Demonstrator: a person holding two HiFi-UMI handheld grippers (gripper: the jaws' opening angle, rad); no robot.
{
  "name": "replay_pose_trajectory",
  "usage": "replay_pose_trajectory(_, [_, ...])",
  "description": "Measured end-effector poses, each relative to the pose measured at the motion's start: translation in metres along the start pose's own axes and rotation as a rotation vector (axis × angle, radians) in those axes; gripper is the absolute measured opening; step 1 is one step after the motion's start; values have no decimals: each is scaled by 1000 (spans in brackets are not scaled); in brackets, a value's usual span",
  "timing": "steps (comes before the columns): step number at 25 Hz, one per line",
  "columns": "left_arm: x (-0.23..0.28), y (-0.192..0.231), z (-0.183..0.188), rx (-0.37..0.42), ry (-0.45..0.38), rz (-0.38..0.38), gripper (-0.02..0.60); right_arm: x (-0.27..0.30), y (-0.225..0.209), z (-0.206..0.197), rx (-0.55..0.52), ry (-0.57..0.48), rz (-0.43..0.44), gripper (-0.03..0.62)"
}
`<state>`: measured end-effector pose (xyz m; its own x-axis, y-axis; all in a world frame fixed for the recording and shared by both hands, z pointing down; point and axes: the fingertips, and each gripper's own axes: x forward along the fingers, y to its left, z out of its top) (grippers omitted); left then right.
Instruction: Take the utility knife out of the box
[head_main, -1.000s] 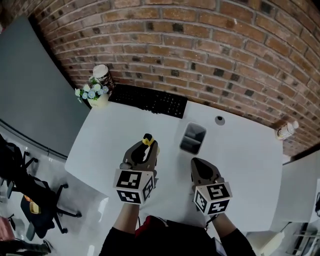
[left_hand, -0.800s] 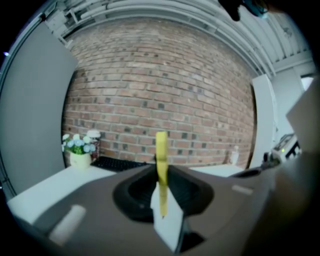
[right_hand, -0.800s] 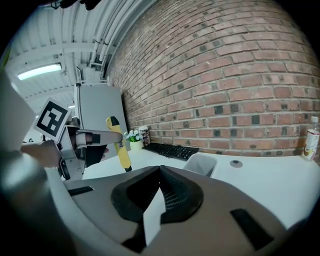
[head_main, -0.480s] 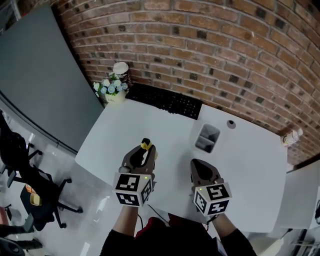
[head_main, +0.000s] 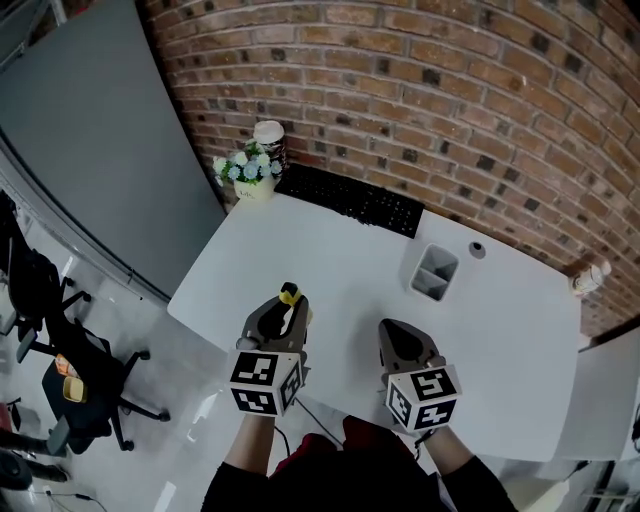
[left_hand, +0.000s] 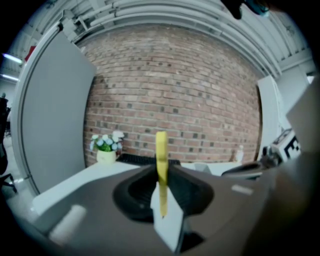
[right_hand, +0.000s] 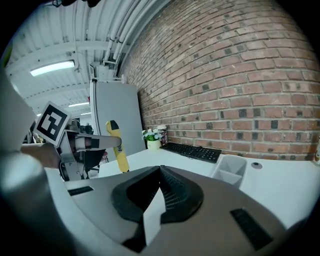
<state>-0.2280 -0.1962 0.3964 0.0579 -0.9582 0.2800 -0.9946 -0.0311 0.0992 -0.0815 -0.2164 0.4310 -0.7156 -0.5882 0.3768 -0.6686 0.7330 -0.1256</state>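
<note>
A yellow utility knife (head_main: 290, 294) with a black end stands up between the jaws of my left gripper (head_main: 287, 303), which is shut on it above the near part of the white table (head_main: 520, 340). In the left gripper view the knife (left_hand: 161, 165) rises straight up from between the jaws. The right gripper view shows the knife (right_hand: 116, 145) off to the left. My right gripper (head_main: 393, 331) hangs beside the left one, shut with nothing in it. The grey box (head_main: 433, 273), an open two-part bin, sits farther back on the table, apart from both grippers.
A black keyboard (head_main: 350, 197) lies along the brick wall. A small flower pot (head_main: 247, 172) and a paper cup (head_main: 268, 135) stand at the table's back left corner. A bottle (head_main: 590, 280) stands at the far right edge. An office chair (head_main: 60, 380) is on the floor to the left.
Both grippers, the left one with the knife, have drawn back toward the table's near edge. The box now lies farther from them. Neither gripper's jaws changed.
</note>
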Motion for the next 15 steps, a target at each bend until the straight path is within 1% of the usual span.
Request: replay_pose_trajectory(15, [-69, 33, -33, -21, 29, 41, 71, -7, 63, -10, -27, -5, 18, 8])
